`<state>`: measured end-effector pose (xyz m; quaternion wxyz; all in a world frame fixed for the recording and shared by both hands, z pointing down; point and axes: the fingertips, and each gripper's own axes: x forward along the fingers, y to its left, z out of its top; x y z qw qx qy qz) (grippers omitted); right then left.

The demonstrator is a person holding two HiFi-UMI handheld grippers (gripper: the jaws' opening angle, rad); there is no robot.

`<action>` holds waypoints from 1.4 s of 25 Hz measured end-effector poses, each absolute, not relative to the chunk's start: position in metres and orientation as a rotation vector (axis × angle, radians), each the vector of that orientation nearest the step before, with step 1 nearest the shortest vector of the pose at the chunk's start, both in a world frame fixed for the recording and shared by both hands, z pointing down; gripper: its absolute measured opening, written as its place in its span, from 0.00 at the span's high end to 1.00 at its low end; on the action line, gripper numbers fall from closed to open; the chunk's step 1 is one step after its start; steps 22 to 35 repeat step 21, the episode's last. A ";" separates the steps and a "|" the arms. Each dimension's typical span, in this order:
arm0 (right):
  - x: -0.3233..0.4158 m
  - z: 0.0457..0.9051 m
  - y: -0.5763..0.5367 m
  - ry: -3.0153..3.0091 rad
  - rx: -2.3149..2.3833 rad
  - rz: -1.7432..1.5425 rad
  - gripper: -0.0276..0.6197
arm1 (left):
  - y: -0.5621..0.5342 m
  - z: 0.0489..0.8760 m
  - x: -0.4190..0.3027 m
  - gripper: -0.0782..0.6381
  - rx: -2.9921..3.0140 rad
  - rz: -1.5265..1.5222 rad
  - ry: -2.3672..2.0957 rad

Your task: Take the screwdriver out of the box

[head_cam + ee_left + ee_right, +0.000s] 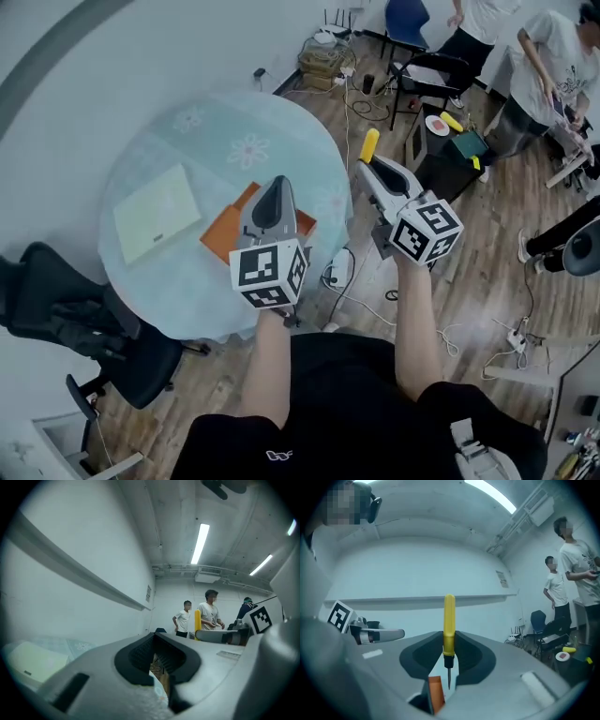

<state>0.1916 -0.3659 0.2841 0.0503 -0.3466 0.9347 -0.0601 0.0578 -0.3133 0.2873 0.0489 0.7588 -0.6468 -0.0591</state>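
One yellow screwdriver held clear of the one orange box

The right gripper (449, 654) clamps its dark ribbed pads on the single screwdriver (449, 620), a smooth, round-ended yellow handle with a thin metal shaft. In the head view it is beyond the rim of the round table (216, 131), which has a pale floral cloth. The left gripper (159, 660) has nothing in it, its jaws a narrow slit apart, above the flat orange box (225, 236). One pale green rectangular panel (157, 214) lies beside the box.
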 end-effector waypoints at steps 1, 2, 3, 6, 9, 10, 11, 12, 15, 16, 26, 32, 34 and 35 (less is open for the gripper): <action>0.194 0.281 -0.364 2.837 -1.048 -0.178 0.82 | -0.311 0.283 0.061 0.89 2.326 -0.176 -1.975; 0.195 0.278 -0.361 2.824 -1.037 -0.178 0.82 | -0.308 0.280 0.063 0.89 2.337 -0.171 -1.979; 0.196 0.275 -0.359 2.810 -1.022 -0.180 0.82 | -0.306 0.278 0.065 0.89 2.345 -0.165 -1.984; 0.198 0.273 -0.355 2.790 -0.992 -0.189 0.82 | -0.300 0.274 0.066 0.89 2.357 -0.151 -2.001; 0.203 0.272 -0.354 2.755 -0.952 -0.233 0.82 | -0.296 0.270 0.068 0.89 2.372 -0.143 -2.015; 0.204 0.271 -0.354 2.748 -0.946 -0.236 0.82 | -0.294 0.268 0.069 0.89 2.378 -0.140 -2.019; 0.206 0.270 -0.355 2.752 -0.953 -0.224 0.82 | -0.293 0.267 0.070 0.89 2.384 -0.137 -2.022; 0.207 0.270 -0.355 2.763 -0.968 -0.202 0.82 | -0.292 0.266 0.071 0.89 2.388 -0.135 -2.026; 0.203 0.264 -0.354 2.775 -0.972 -0.157 0.82 | -0.288 0.262 0.070 0.89 2.398 -0.110 -2.053; 0.201 0.261 -0.352 2.776 -0.962 -0.150 0.82 | -0.286 0.261 0.068 0.89 2.402 -0.099 -2.066; 0.182 0.257 -0.342 2.800 -0.931 -0.128 0.82 | -0.275 0.256 0.057 0.89 2.407 -0.104 -2.081; 0.182 0.257 -0.342 2.800 -0.931 -0.128 0.82 | -0.275 0.256 0.057 0.89 2.407 -0.104 -2.081; 0.182 0.257 -0.342 2.800 -0.931 -0.128 0.82 | -0.275 0.256 0.057 0.89 2.407 -0.104 -2.081; 0.182 0.257 -0.342 2.800 -0.931 -0.128 0.82 | -0.275 0.256 0.057 0.89 2.407 -0.104 -2.081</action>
